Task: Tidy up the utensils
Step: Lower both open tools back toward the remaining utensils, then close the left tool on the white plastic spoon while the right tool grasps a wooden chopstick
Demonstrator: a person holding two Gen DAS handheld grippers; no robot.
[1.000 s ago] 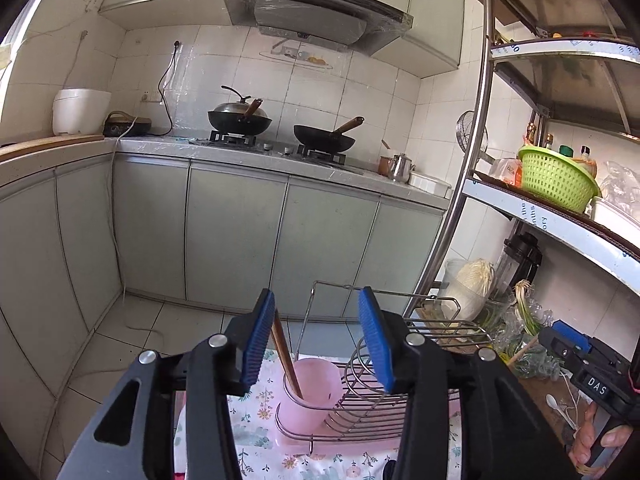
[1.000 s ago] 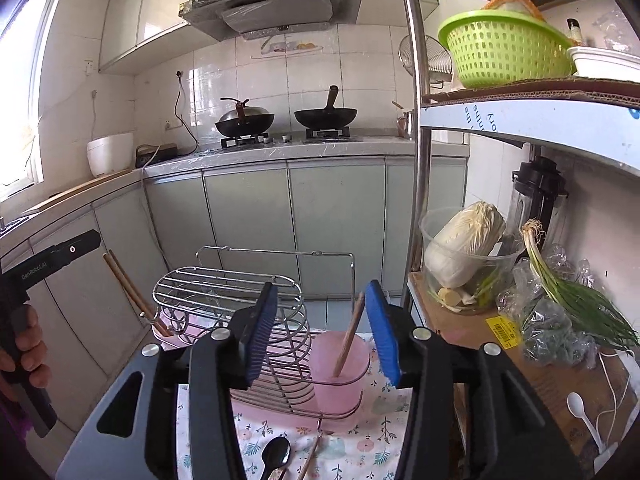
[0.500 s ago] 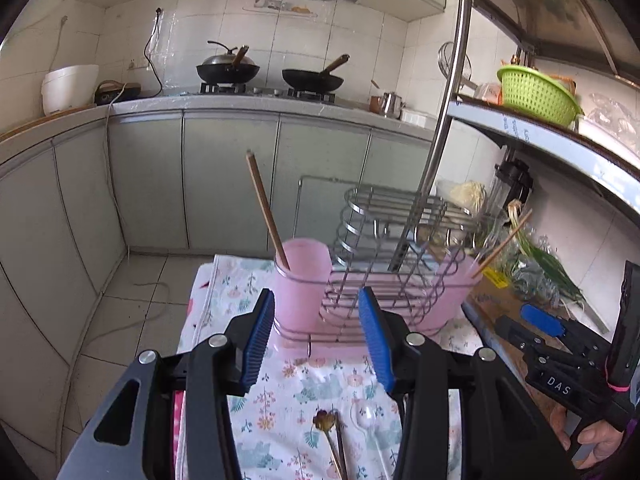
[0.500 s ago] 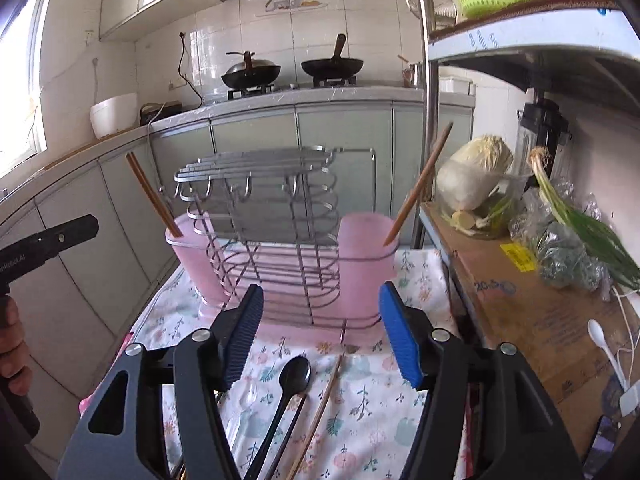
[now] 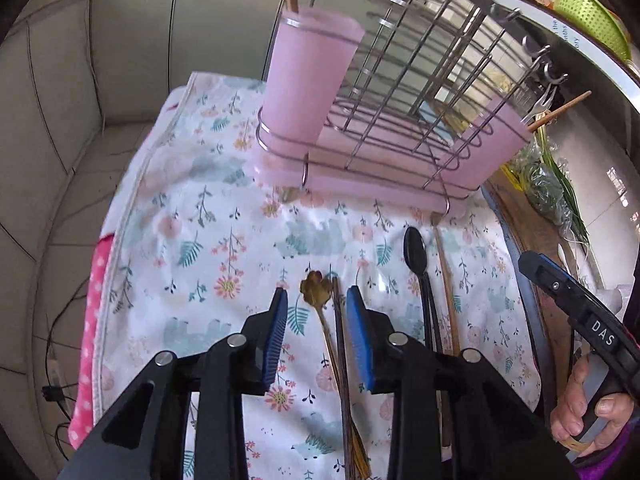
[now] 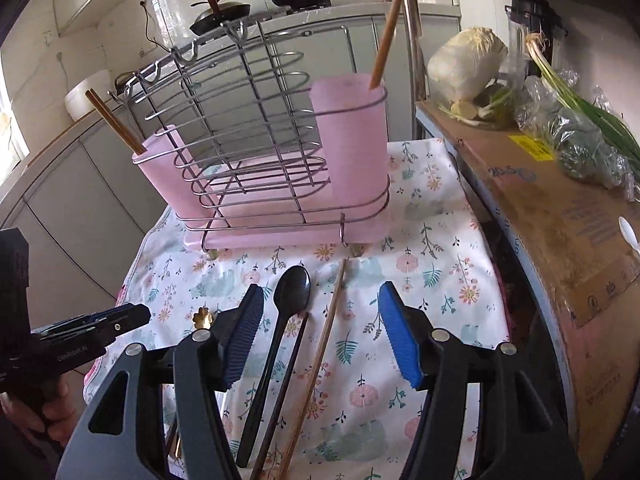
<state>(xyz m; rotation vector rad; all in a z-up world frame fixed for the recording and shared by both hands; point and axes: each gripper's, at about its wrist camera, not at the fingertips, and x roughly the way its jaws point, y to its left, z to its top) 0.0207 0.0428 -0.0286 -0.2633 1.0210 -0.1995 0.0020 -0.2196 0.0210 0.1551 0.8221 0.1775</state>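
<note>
A wire rack [image 5: 400, 92] with a pink cup [image 5: 308, 80] at each end stands on the floral cloth [image 5: 208, 240]; each cup holds wooden chopsticks. In front of it lie a gold flower-headed spoon [image 5: 316, 286], a dark chopstick [image 5: 342, 344], a black spoon [image 6: 294, 284] and a light wooden chopstick [image 6: 324, 340]. My left gripper [image 5: 318, 320] hovers over the gold spoon and dark chopstick; its jaws are closing with both between them, pads not touching. My right gripper [image 6: 322, 320] stands open above the black spoon and two chopsticks.
A cardboard box [image 6: 560, 220] on the right carries bagged greens [image 6: 580, 148], a cabbage [image 6: 468, 60] and a white plastic spoon [image 6: 628, 236]. A green basket [image 5: 588, 12] sits on the metal shelf. Grey cabinets and tiled floor lie beyond the table's left edge.
Both grippers have dropped and tipped down from the kitchen view to the utensils on the cloth. The left jaws have narrowed; the right jaws opened a little wider early on.
</note>
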